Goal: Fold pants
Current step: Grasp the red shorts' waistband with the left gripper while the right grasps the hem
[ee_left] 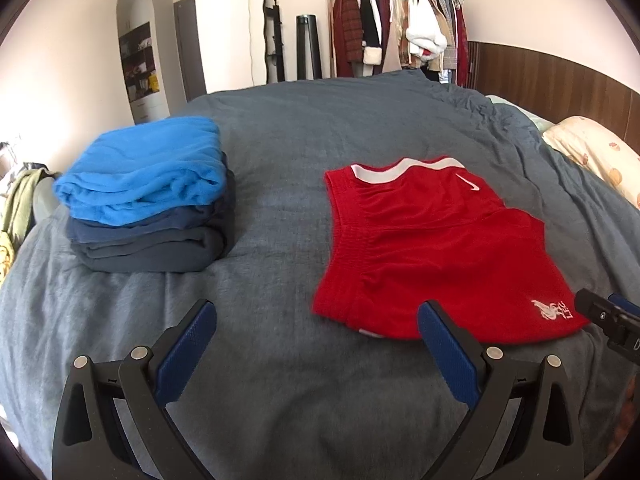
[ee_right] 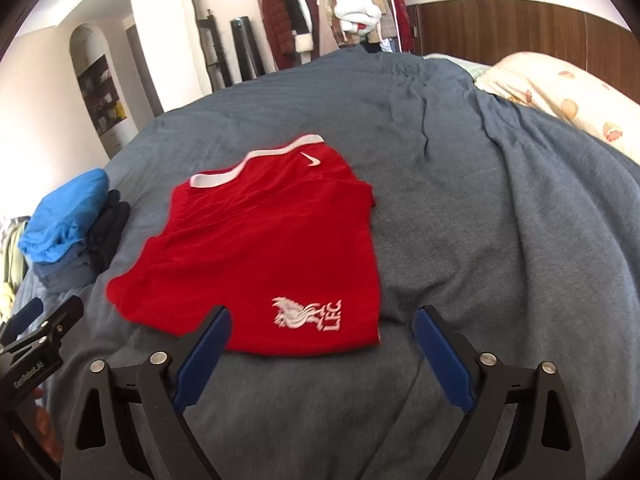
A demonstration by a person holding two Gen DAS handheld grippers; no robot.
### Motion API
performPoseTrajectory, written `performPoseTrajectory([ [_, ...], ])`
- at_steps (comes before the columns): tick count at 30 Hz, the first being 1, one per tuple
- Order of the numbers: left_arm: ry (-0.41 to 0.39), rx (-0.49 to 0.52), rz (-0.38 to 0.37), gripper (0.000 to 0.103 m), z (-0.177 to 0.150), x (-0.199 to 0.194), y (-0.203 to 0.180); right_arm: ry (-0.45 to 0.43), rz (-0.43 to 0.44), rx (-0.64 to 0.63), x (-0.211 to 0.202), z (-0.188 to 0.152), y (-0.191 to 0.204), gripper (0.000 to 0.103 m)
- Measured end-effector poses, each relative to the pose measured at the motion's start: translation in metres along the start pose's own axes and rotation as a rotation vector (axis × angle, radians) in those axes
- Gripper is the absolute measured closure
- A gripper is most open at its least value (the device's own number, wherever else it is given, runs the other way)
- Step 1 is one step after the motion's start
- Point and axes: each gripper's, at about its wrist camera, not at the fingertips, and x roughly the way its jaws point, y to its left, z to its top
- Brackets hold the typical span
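Red sports shorts (ee_left: 436, 252) with a white waistband, a white swoosh and a white crest lie folded flat on the grey bed cover (ee_left: 288, 152). They also show in the right wrist view (ee_right: 264, 252). My left gripper (ee_left: 318, 316) is open and empty, just short of the shorts' near edge, its right finger by the hem. My right gripper (ee_right: 322, 320) is open and empty, its fingers either side of the near hem by the crest. Each gripper appears at the edge of the other's view (ee_left: 608, 320) (ee_right: 40, 328).
A stack of folded clothes, bright blue on top (ee_left: 148, 196), sits on the bed to the left (ee_right: 68, 220). A patterned pillow (ee_right: 560, 96) lies at the right. A clothes rack (ee_left: 396, 28) and shelves stand beyond the bed.
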Motion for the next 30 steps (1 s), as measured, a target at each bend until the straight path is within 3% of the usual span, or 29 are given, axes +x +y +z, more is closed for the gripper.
performPoseTrajectory([
  [5,0.129,0.036,-0.013,0.011,0.017,0.024,-0.006,0.103,-0.014,0.041,0.022,0.014,-0.005,0.017],
  [12,0.295,0.03,0.0,0.014,0.045,0.025,-0.007,0.306,-0.05,0.072,0.027,0.043,-0.008,0.021],
  [15,0.326,0.017,-0.009,0.017,0.052,0.03,-0.008,0.354,-0.063,0.066,0.024,0.052,-0.009,0.021],
  [20,0.385,0.028,-0.051,0.029,0.051,0.048,-0.014,0.409,-0.055,0.092,0.033,0.053,-0.013,0.029],
  [22,0.413,0.02,-0.063,0.031,0.051,0.054,-0.014,0.442,-0.035,0.122,0.041,0.052,-0.016,0.035],
  [30,0.486,0.035,-0.075,0.04,0.053,0.076,-0.016,0.521,-0.059,0.182,0.057,0.045,-0.024,0.044],
])
